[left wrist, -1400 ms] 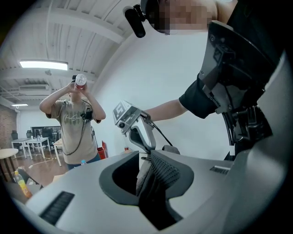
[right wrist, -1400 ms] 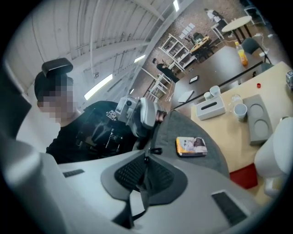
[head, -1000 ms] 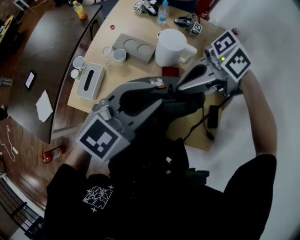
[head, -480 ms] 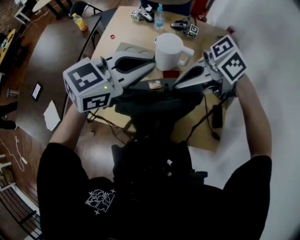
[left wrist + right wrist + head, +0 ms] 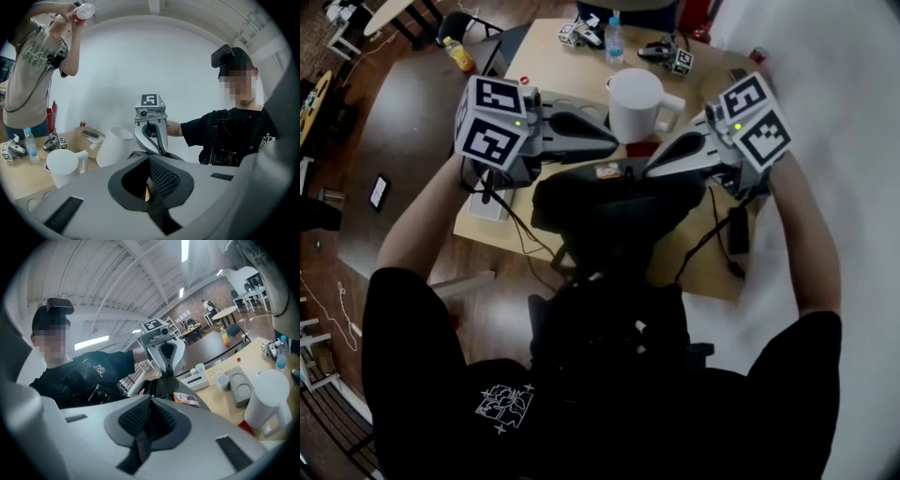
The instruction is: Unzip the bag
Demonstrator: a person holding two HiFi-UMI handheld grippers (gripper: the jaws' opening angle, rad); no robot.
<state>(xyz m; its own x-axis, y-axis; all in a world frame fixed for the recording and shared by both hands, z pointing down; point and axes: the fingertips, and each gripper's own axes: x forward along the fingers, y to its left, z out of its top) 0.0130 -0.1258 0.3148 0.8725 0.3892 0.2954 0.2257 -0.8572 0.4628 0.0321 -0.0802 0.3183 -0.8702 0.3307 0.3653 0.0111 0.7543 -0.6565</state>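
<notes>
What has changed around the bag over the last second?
The left gripper swung up from low at the bag's left to the top of the black bag, opposite the right gripper. Its fingers, apart before, are now together; I cannot tell whether they pinch the zip pull. Unchanged: the right gripper, shut on the bag's top edge, the bag itself, and the white jug behind it.
</notes>
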